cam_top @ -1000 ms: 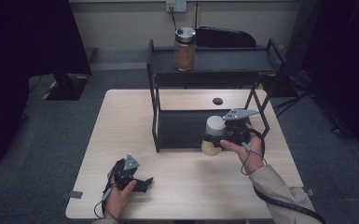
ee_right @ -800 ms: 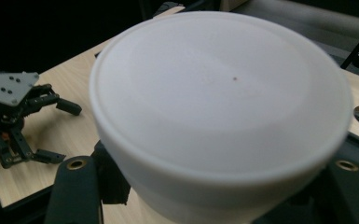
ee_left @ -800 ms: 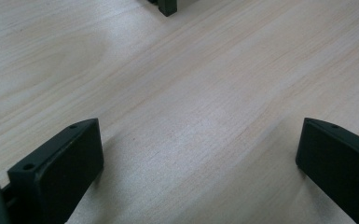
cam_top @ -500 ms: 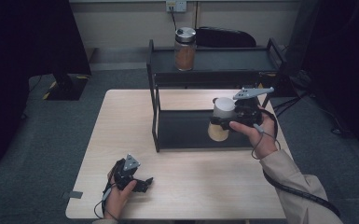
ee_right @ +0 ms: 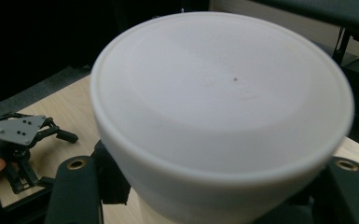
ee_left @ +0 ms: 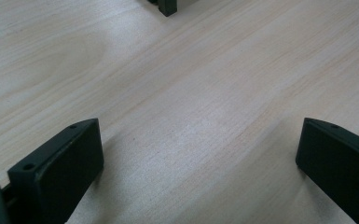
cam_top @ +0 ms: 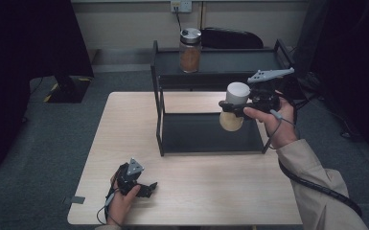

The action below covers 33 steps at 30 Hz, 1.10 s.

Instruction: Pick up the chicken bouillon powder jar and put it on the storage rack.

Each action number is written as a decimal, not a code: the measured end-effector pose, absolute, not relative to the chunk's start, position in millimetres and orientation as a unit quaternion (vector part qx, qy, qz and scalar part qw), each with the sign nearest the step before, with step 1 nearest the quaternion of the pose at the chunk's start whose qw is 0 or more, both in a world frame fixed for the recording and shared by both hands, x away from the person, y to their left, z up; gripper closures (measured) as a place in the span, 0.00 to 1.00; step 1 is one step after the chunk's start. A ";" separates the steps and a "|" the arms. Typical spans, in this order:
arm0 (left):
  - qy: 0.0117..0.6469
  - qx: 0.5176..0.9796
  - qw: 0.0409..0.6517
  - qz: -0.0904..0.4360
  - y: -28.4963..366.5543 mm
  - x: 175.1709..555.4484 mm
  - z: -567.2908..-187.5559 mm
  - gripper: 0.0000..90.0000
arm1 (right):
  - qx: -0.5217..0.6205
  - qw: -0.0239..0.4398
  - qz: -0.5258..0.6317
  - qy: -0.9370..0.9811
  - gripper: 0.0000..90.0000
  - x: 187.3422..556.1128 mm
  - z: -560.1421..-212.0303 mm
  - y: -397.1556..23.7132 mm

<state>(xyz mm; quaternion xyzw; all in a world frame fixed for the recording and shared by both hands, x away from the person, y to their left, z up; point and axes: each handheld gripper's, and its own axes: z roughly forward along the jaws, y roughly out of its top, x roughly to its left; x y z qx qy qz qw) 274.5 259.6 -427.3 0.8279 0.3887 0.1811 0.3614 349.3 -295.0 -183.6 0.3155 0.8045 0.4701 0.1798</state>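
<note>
Because the white lid (ee_right: 221, 112) fills most of the right gripper view, the body of the jar (cam_top: 233, 111) beneath it is cut off there, and its contents cannot be made out from that side. In the high view the jar shows more fully: a broad white cap above a pale tan lower part, tilted slightly, held in the air in front of the black two-tier shelf (cam_top: 159, 103), between its upper and lower levels. The right gripper (cam_top: 232, 109) is clenched on the jar just under the cap, its two black jaws pressing from either side, and the grey plate on top partly hides the hand behind it. The left gripper (cam_top: 146, 188) rests low on the wooden table (cam_top: 124, 124) near its front edge, jaws spread wide apart with nothing but bare wood between them. A second jar (cam_top: 190, 50), with a metal lid and brown contents, stands on the top shelf.
</note>
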 end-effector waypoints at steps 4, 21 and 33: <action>0.389 0.828 0.361 0.181 259.6 274.5 -427.3 0.00 | 0.314 0.187 0.469 0.805 0.38 348.1 -172.2 -293.2; 0.389 0.828 0.362 0.181 259.6 274.5 -427.3 0.00 | 0.317 0.191 0.470 0.802 0.38 350.4 -134.7 -296.2; 0.389 0.828 0.362 0.181 259.7 274.6 -427.4 0.00 | 0.323 0.207 0.470 0.795 0.38 351.0 -100.6 -301.3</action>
